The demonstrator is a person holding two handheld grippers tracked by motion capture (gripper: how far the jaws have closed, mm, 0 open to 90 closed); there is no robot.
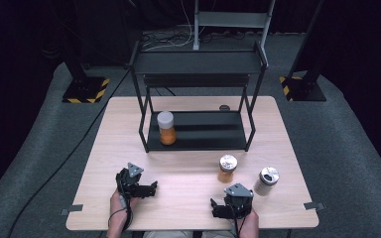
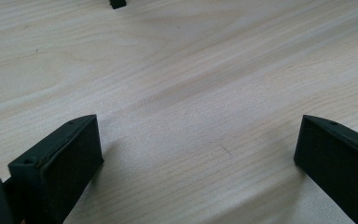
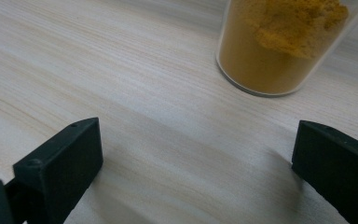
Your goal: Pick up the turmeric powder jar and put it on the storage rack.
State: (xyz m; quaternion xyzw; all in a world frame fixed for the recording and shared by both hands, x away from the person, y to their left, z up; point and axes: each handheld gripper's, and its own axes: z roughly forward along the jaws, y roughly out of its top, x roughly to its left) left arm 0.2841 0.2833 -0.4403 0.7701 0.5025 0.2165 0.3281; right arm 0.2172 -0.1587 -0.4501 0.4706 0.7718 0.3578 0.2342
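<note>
Fingers [image 3: 58, 172] of right gripper [image 3: 196, 177] spread wide over bare table [image 3: 121, 84], nothing between them; orange spice jar [image 3: 284, 44] upright just ahead, untouched. Left gripper [image 2: 196, 177] likewise wide apart, empty, low over wood. From above: silver-lidded jar [image 1: 227, 168] near right gripper [image 1: 217, 207], pale jar [image 1: 266, 181] beside it, 1 white-capped jar [image 1: 166, 128] on black rack [image 1: 198, 62].

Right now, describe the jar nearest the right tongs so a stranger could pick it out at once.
Start at the black rack at the back of the wooden table, then come forward to the two jars standing on bare wood in front of its right half. The jar is the left of that pair, just beyond the right tongs. It holds orange powder under a silver lid, while its neighbour is pale.
</note>
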